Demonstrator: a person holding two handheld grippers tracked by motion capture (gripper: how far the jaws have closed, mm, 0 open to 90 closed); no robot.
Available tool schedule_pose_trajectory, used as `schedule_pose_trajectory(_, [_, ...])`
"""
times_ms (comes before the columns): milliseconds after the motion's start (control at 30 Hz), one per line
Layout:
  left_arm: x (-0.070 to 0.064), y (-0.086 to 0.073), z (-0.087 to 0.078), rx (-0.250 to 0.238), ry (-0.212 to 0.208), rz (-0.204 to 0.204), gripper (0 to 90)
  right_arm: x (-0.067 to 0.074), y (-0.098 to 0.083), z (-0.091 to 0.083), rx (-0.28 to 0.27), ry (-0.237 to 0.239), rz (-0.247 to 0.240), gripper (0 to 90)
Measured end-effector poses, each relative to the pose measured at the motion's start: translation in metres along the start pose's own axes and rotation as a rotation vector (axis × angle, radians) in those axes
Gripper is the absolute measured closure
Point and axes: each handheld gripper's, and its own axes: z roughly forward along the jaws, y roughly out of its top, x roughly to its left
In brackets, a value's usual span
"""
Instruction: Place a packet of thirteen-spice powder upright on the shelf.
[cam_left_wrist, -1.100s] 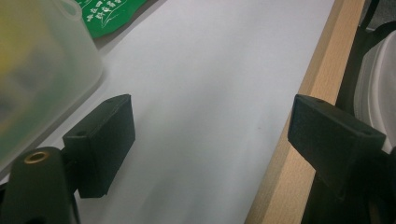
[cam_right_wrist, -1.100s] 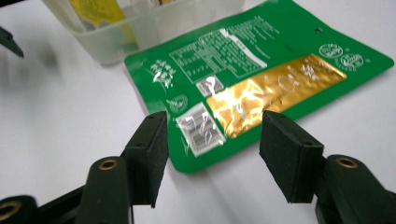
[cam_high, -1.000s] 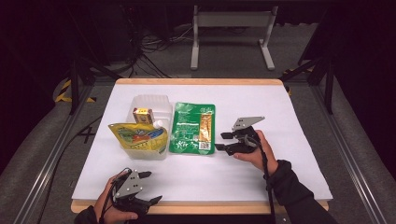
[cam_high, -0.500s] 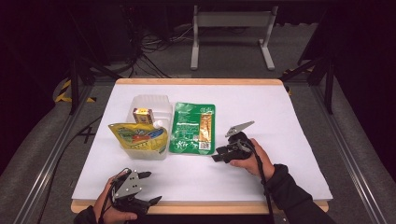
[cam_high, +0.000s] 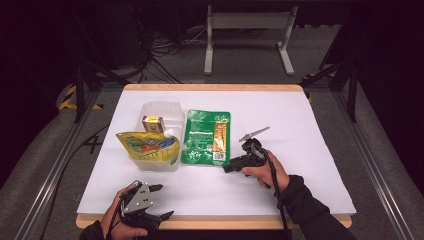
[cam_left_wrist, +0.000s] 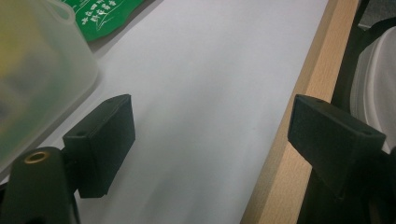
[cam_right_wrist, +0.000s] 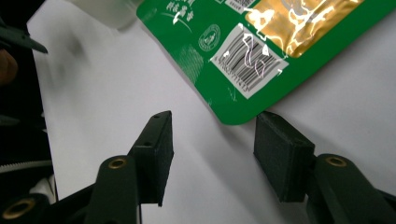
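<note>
A green pouch (cam_high: 205, 137) lies flat on the white table (cam_high: 310, 130). My right gripper (cam_high: 229, 166) is low at its near right corner, pointing left. In the right gripper view, that barcode corner of the green pouch (cam_right_wrist: 261, 42) reaches in between the tips of my right gripper (cam_right_wrist: 212, 127). The jaws have just been opening and the pads do not touch the corner. My left gripper (cam_high: 162, 201) rests at the front edge, open and holding nothing. In its own view my left gripper (cam_left_wrist: 210, 135) spans bare table and the wooden edge (cam_left_wrist: 289, 140).
A clear plastic tub (cam_high: 160, 107) left of the green pouch holds a yellow pouch (cam_high: 147, 145) and a small box (cam_high: 151, 123). The tub's wall (cam_left_wrist: 42, 70) is close to the left jaw. A metal stand (cam_high: 247, 22) is on the floor beyond the table.
My right gripper has sunk and shifted toward the near left, down to the green pouch's near corner. Its jaws narrowed, then widened again. The left gripper has stayed put.
</note>
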Motion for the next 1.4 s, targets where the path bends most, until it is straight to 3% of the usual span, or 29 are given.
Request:
schedule_pose_trajectory(33, [0.0, 0.0, 0.0, 0.001, -0.001, 0.003, 15.8, -0.002, 0.001, 0.001, -0.014, 0.014, 0.016, 43.4])
schedule_pose_trajectory(133, [0.0, 0.0, 0.001, 0.005, -0.001, 0.002, 15.8, -0.008, 0.002, 0.004, -0.075, 0.026, 0.076, 45.0])
schedule_pose_trajectory(233, [0.0, 0.001, 0.002, 0.005, -0.002, -0.002, 15.8, -0.013, 0.002, 0.005, -0.101, 0.043, 0.105, 50.0])
schedule_pose_trajectory(367, [0.0, 0.001, 0.003, 0.007, -0.002, -0.004, 15.8, -0.021, 0.002, 0.008, -0.139, 0.022, 0.149, 74.2])
schedule_pose_trajectory(567, [0.0, 0.001, 0.003, 0.006, 0.009, -0.01, 15.8, -0.021, 0.0, 0.008, -0.151, -0.003, 0.146, 83.1])
schedule_pose_trajectory(800, [-0.001, 0.004, 0.008, 0.013, 0.018, -0.03, 15.8, -0.022, -0.012, -0.015, -0.149, -0.03, 0.095, 88.9])
schedule_pose_trajectory(1100, [-0.001, 0.014, 0.02, 0.013, 0.018, -0.068, 15.9, -0.009, -0.048, -0.048, -0.113, -0.072, -0.013, 89.0])
schedule_pose_trajectory(1400, [-0.004, 0.026, 0.036, 0.017, -0.022, -0.095, 14.5, 0.002, -0.085, -0.069, -0.1, -0.068, -0.037, 87.2])
